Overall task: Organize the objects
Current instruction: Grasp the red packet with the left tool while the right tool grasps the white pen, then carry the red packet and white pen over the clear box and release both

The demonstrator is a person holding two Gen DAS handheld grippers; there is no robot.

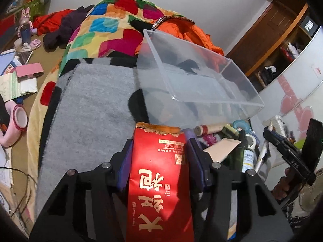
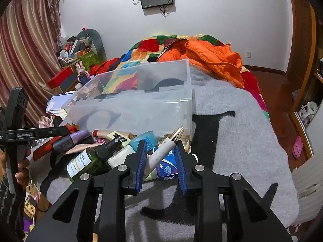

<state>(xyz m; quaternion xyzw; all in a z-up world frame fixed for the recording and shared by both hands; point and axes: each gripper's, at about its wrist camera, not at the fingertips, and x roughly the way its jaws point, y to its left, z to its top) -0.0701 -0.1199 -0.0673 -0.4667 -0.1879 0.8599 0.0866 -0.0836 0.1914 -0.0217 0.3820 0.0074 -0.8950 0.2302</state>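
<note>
My left gripper (image 1: 159, 139) is shut on a red tea packet (image 1: 159, 181) with gold Chinese characters, held just short of the clear plastic bin (image 1: 193, 76) on the grey blanket (image 1: 90, 111). My right gripper (image 2: 160, 144) is open around a white tube with a gold pointed cap (image 2: 167, 143), its blue pads on either side without clearly pressing it. The tube lies on a pile of items in front of the clear bin (image 2: 141, 102). The left gripper (image 2: 40, 133) also shows at the left of the right wrist view.
The pile holds a green spray bottle (image 2: 86, 161), a purple bottle (image 2: 70, 140), a blue "Max" box (image 2: 167, 169), tape rolls (image 1: 241, 125) and a red-capped tube (image 1: 210, 130). An orange jacket (image 2: 214, 60) and colourful quilt (image 1: 113, 26) lie behind the bin. Clutter covers the floor at left.
</note>
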